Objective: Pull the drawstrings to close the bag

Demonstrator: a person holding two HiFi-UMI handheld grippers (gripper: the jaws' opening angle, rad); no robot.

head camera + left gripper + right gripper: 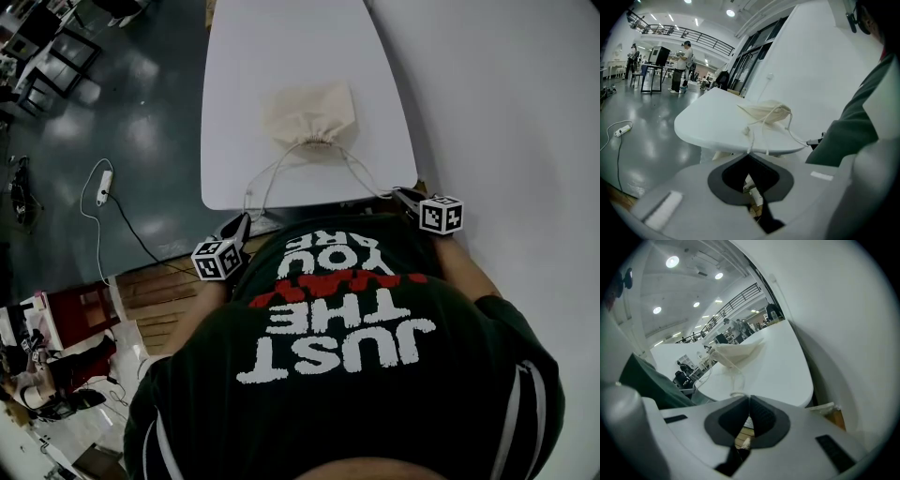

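Note:
A cream drawstring bag (307,112) lies on the white table (281,47), its mouth gathered tight toward me. Two white drawstrings fan out from the mouth past the table's near edge. The left drawstring (270,174) runs to my left gripper (245,218), which is shut on its end just off the table edge. The right drawstring (362,172) leads to my right gripper (399,193), shut on that end. In the left gripper view the bag (769,111) sits ahead and the string (751,140) enters the closed jaws. In the right gripper view the bag (738,349) lies ahead with the string (736,393) at the tips.
A white wall (506,103) stands right beside the table's right side. On the dark floor at left lie a power strip (104,186) with its cable and wooden boards (155,292). My torso in a dark shirt fills the lower head view. People stand far off (684,65).

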